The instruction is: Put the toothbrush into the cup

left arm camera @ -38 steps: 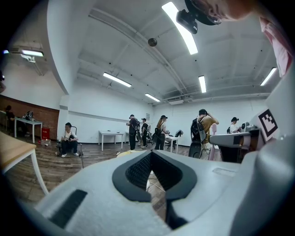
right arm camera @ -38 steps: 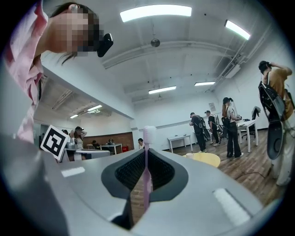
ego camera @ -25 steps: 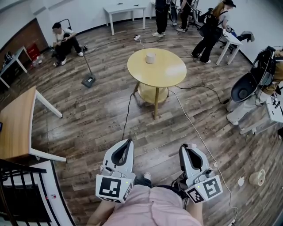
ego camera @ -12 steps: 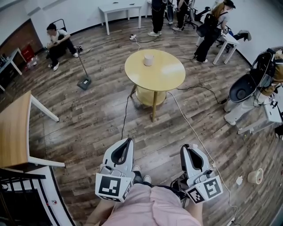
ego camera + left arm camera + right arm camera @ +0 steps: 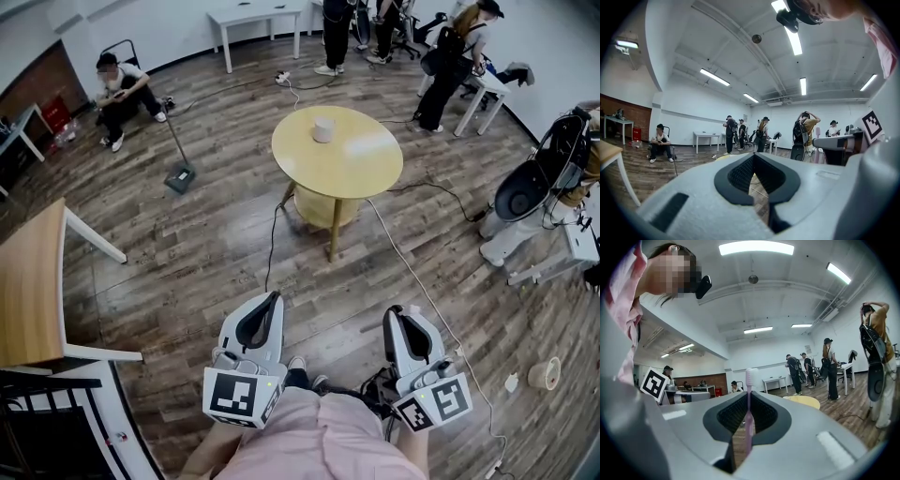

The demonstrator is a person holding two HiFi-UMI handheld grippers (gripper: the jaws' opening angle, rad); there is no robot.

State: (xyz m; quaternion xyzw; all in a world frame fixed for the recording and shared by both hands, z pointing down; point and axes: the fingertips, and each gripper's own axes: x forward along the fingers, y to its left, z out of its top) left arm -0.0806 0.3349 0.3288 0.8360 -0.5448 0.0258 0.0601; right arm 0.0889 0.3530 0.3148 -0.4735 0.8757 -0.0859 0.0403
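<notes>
Table [image 5: 352, 164] shifted right, pink white-bristled toothbrush [image 5: 748, 427] upright between jaws

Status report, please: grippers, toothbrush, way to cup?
Right gripper shut on toothbrush. Left gripper shut, empty. Cup on round table, far ahead. Floor cables between.

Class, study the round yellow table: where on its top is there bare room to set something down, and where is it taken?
Only the cup occupies the round table, near its far left edge. Everything from the cup to the near and right rims is bare. Nowhere is crowded.
</notes>
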